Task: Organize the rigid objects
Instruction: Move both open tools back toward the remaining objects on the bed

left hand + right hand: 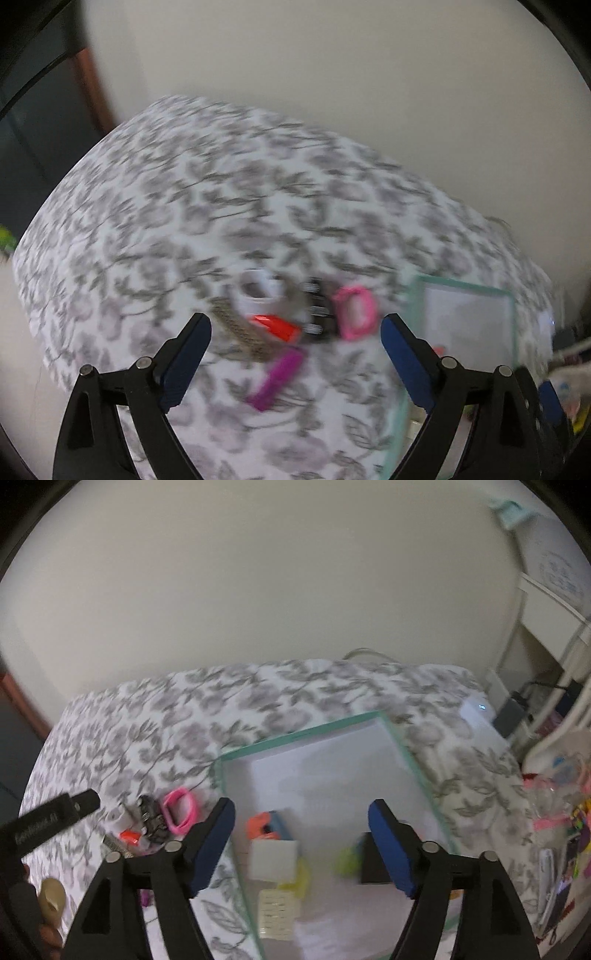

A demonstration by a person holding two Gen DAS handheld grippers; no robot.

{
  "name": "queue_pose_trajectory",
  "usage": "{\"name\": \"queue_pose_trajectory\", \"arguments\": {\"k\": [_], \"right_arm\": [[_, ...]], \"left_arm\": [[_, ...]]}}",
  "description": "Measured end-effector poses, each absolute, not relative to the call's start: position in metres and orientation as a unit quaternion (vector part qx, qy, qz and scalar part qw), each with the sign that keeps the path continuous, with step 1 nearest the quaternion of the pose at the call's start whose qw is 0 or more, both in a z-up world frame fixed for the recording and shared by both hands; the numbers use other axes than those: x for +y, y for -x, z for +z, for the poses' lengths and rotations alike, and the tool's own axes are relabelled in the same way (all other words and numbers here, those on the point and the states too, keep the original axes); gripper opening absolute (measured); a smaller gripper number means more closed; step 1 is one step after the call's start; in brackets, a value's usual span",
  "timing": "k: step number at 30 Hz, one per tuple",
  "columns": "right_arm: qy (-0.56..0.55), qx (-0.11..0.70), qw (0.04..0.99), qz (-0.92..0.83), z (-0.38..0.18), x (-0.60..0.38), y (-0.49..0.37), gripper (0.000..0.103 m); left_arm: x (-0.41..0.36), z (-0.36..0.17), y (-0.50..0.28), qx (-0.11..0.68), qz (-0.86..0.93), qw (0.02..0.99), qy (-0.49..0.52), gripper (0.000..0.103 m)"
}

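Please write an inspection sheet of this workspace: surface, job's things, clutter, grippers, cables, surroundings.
Surface: floral cloth covering the table.
Job's things: green-edged box holding several small items; pink ring, red piece, purple piece, white piece outside it.
Clutter: colourful pile at the right edge, blurred.
Grippers: left gripper and right gripper, jaws open, nothing between.
Cables: thin one behind the table.
Surroundings: plain wall, white shelf.
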State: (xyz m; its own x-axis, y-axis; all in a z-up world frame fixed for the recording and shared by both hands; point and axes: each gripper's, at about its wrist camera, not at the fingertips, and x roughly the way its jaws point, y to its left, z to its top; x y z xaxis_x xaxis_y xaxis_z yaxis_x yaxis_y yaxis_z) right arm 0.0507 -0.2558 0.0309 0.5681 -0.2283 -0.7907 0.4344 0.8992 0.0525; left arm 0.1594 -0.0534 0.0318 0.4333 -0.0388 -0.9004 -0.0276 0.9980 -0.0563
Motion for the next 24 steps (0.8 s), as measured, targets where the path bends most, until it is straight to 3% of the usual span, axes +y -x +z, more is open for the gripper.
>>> {"name": "queue_pose_trajectory", "arguments": {"k": [9,12,24], "right_arm": [[-0.088,0.451,0.880,-0.118,0.002,-0.187,-0.075,0.093],[-0.091,0.464,0.875,-0.103,-0.009,-0.174,-0.082,0.094],[-0.074,0.504,0.858,-0.060,-0.043,-0.128,-0.104,0.094]], "left_arm": [[0.046,0.029,-0.174,0.522,0.102,0.844,0.072,0.094],[0.072,0.030,-0.176,0.518,0.126,0.842,0.083,0.103],[0.100,-0.001,-0.186,0.552,0.131,0.816,0.109,0.103]]}}
